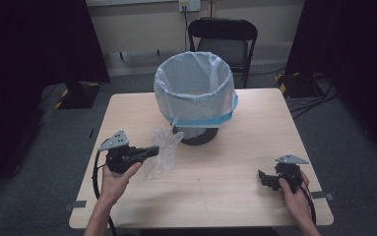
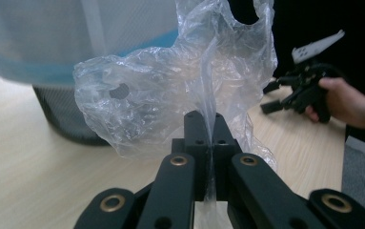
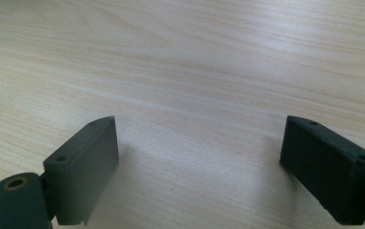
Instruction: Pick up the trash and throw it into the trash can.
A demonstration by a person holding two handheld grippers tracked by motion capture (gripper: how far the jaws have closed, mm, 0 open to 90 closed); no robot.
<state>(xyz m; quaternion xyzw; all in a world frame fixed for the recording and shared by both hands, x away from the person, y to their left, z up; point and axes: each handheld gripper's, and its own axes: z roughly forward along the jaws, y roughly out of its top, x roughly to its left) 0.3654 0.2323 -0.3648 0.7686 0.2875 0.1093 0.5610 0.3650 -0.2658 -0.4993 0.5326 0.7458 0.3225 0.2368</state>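
High view overhead, faces fwd; tool cams close; all share table [image 1: 225,172].

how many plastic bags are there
2: one lining the bin at the table's far middle, one loose clear bag pinched in the left tongs. Any others inside the bin would be hidden.

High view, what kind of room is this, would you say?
Probably a lab or studio set up for recording: black curtains on both sides, cables across grey carpet, and a lone table with a lined bin.
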